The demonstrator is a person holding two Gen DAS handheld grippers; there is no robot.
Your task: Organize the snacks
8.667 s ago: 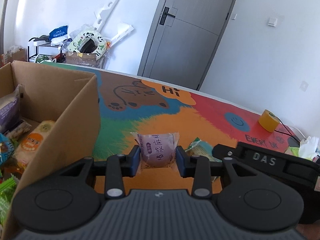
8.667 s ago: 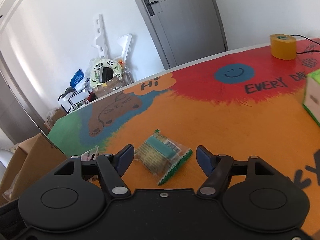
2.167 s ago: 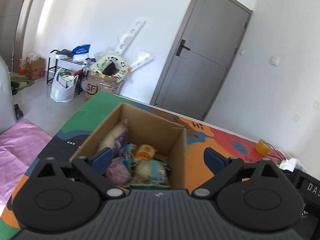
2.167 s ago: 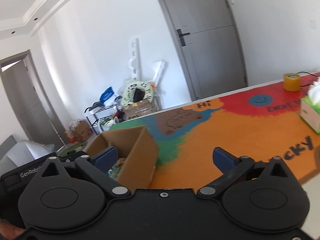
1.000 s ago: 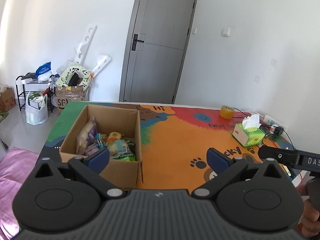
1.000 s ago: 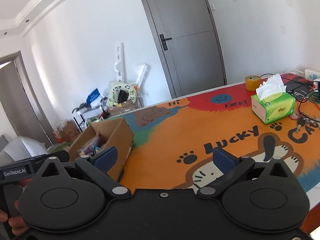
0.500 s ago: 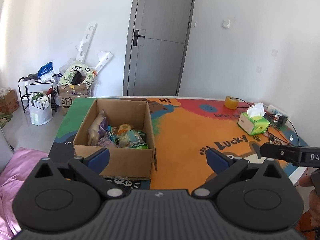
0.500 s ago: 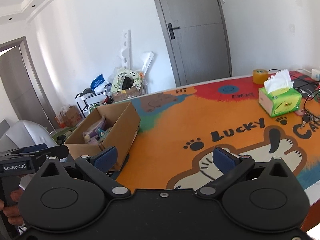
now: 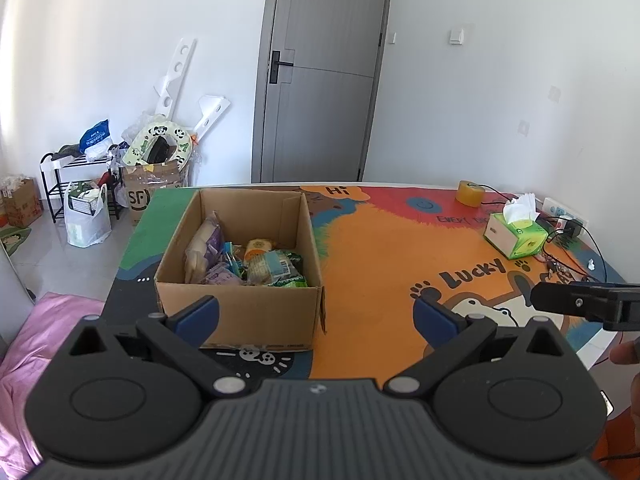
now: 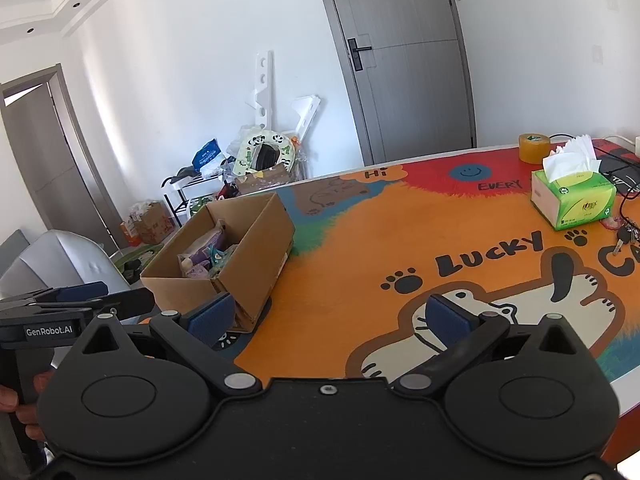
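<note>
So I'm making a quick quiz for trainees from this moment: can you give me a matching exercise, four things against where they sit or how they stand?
Things:
1. brown cardboard box
2. green tissue box
3. yellow roll of tape
4. left gripper

States:
A. far edge of the colourful table mat, near the door side
B. holds the snack packets
C. open, holding nothing
D. white tissue sticking out on top

Pairs: 1-B, 2-D, 3-A, 4-C

Matt brown cardboard box (image 9: 256, 316)
</note>
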